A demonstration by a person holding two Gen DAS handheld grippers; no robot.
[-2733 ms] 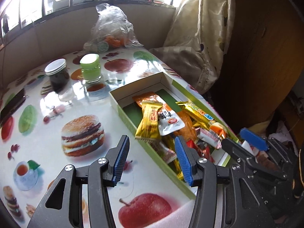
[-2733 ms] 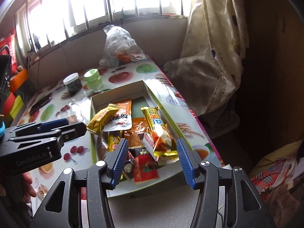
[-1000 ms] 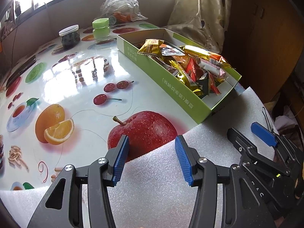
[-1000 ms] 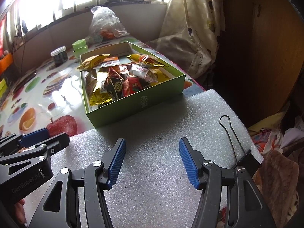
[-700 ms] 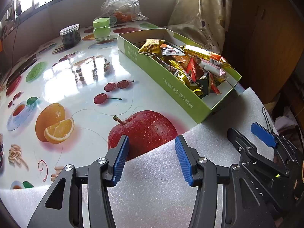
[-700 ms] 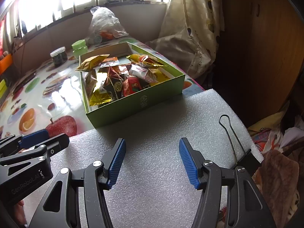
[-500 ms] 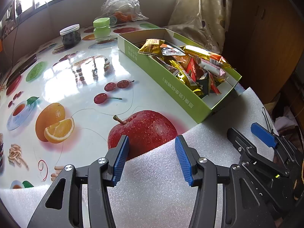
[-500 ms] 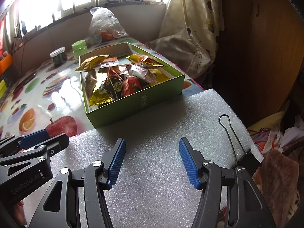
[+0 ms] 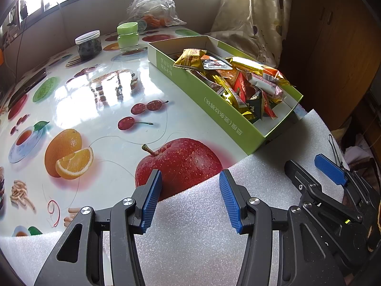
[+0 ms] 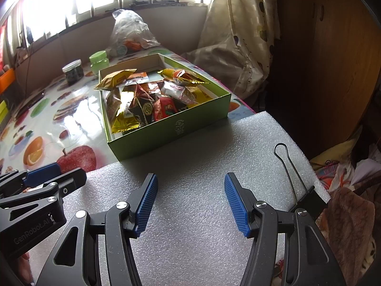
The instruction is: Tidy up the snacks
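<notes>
With both the left hand-held gripper (image 9: 190,197) and the right hand-held gripper (image 10: 189,202) spread and empty over the foam sheet (image 10: 202,166), the snacks (image 10: 147,97) look all boxed (image 10: 166,133), so hold clear.

Two blue-tipped fingers of the left gripper (image 9: 190,200) wide apart and empty, over the edge of a white foam sheet (image 9: 195,245) and a big red apple picture (image 9: 183,162) on the shiny table (image 9: 100,109). Further back, a green box (image 9: 221,116) full of snacks (image 9: 240,81) in gold, red and orange wrappers, one corner touching the foam. Behind the box, a dark jar with a white lid (image 9: 88,44), a green jar (image 9: 127,35) and a clear plastic bag (image 9: 152,7); at the right, the right gripper (image 9: 316,169), open too.
</notes>
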